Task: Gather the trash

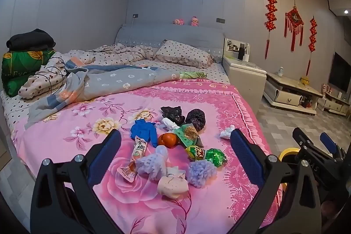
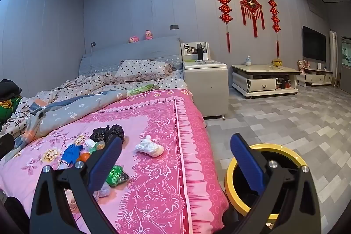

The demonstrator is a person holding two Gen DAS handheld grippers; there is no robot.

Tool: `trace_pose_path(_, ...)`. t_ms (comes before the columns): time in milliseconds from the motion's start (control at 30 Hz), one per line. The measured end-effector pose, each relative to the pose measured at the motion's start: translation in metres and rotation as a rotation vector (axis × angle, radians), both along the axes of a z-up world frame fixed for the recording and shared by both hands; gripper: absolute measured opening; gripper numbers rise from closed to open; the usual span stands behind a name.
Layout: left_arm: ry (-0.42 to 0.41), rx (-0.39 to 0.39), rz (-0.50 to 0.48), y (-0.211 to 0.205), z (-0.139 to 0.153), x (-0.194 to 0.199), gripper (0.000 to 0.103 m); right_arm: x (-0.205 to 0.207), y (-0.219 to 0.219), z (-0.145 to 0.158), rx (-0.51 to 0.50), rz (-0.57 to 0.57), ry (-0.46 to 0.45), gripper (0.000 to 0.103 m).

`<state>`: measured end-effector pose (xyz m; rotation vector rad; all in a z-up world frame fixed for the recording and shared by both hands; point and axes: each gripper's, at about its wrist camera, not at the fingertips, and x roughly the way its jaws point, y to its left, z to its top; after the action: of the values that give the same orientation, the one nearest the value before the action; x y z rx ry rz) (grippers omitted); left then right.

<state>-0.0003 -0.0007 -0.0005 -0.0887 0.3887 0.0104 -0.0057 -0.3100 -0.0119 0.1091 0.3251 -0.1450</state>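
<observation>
Blue pads on both of your grippers are spread as wide as they go, and nothing sits between them on either side. Your left gripper (image 1: pixel 175 146) hangs over the pink bedspread (image 1: pixel 76 137) with most of the trash heap framed right between its fingers: a blue glove (image 1: pixel 142 131), an orange (image 1: pixel 167 139), a long snack wrapper (image 1: pixel 137 157), green foil wrappers (image 1: pixel 215 156), purple foam nets (image 1: pixel 200 172) and two black bags (image 1: pixel 195 118) further back. That wrapper lies with its long axis running roughly away from you, tilted a bit to the right, so I'd guess a grab across its narrow width is the easy one.

Your right gripper (image 2: pixel 175 159) straddles the edge of the bed, one finger over the blanket and the other over the yellow bin (image 2: pixel 230 179) on the floor just beside the bed. A white tissue wad (image 2: pixel 150 147) sits a little ahead of that gripper, apart from the main heap and closer to the bed's edge.

So the split looks obvious to me: the left hand is nearer the pile, while the right is nearer the tissue and the bin. None of the trash looks collected yet; what I can see of the bin's inside is dark and I can't tell if anything's in it. The foam and tissue should squash easily, so I'd pinch low.
</observation>
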Motion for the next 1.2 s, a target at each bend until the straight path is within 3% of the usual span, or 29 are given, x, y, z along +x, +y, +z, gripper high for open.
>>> trace_pose_path(1200, 0.011, -0.024, 0.001, 0.0035, -0.007, 0.0052, 0.096, 0.0022, 0.002, -0.0043, -0.002, 0.005, 0.011, 0.096)
